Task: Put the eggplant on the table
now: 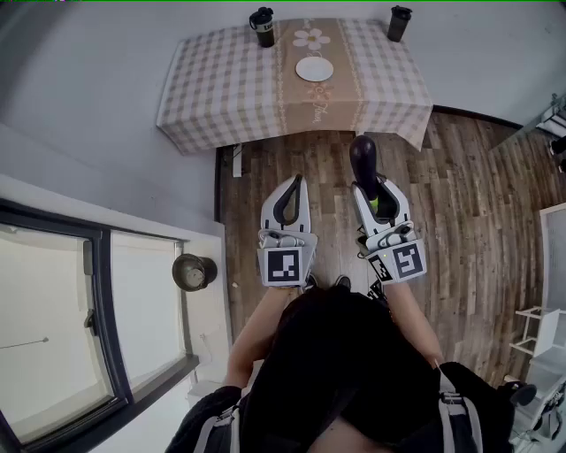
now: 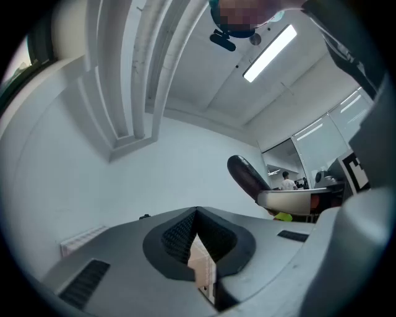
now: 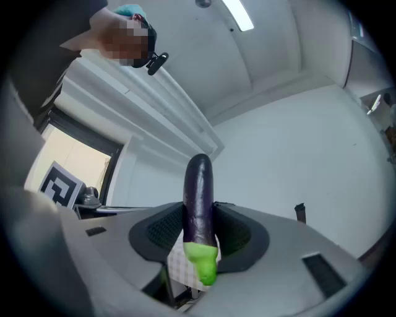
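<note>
Right gripper (image 1: 371,196) clamped on the eggplant (image 1: 363,159); left gripper (image 1: 292,188) empty, jaws together.

The dark purple eggplant stands between the right jaws, green stem end nearest the camera and rounded tip protruding past the jaw tips. Both grippers are held side by side above the wooden floor (image 1: 460,203), short of the table (image 1: 221,88). The table carries a checked cloth, a white plate (image 1: 315,69) at its centre and two dark cups (image 1: 263,26) at its far edge.

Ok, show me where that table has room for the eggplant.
Bare: the checked-cloth table's left side, nearer than the left black cup; its right side, nearer than the right black cup; the beige runner's near end before the white round plate. Crowded: the far edge and centre.
</note>
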### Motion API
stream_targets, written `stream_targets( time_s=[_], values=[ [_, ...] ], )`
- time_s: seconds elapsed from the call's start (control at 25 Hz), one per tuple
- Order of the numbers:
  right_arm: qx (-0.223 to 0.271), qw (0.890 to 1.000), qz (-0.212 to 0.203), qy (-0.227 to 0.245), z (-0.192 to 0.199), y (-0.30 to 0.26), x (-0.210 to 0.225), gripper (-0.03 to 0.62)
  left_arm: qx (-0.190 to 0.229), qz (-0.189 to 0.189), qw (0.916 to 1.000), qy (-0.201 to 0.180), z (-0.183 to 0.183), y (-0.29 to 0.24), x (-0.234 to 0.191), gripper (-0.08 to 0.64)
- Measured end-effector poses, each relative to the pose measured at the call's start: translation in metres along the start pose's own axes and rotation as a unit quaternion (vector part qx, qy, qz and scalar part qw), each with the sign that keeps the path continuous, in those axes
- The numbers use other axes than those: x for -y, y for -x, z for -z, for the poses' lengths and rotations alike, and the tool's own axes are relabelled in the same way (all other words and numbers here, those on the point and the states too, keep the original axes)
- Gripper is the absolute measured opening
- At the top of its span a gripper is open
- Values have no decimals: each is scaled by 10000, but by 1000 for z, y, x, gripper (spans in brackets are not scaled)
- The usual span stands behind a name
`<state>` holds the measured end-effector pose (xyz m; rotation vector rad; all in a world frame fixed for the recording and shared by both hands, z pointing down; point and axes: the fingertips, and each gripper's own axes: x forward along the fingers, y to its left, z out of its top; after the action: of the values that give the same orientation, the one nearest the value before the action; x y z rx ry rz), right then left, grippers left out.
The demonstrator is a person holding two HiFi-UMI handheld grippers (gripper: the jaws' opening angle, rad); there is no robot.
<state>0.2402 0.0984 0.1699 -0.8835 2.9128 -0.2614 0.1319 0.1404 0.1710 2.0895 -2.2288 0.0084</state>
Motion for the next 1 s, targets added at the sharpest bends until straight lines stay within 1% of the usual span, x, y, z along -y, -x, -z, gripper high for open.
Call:
stream_targets(
  time_s=[0.2, 0.32, 0.48, 0.68, 0.76, 0.88, 1.0],
  values=[
    [35, 9998, -158, -152, 4, -14, -21, 163, 67, 129, 9999, 47, 3, 3, -17, 2],
    [21, 9999, -81, -105, 8, -21, -25, 163, 27, 220, 9997, 99, 7, 3, -24, 2],
    [5, 9999, 53, -132, 12, -30, -21, 163, 23, 266, 9995, 142, 10, -4, -35, 2],
    [15, 9998, 134, -160, 21, -48, -5, 163, 27, 287, 9995, 158, 19, -23, -45, 2],
    [46, 9997, 158, -198, 26, -58, 6, 163, -1, 297, 9995, 97, 24, -36, -48, 2],
    [107, 9993, 197, -289, 37, -78, 28, 163, 15, 345, 9993, -132, 32, -61, -51, 2],
    [120, 9988, 258, -396, 47, -105, 59, 163, 2, 417, 9990, -150, 39, -97, -54, 2]
  ],
)
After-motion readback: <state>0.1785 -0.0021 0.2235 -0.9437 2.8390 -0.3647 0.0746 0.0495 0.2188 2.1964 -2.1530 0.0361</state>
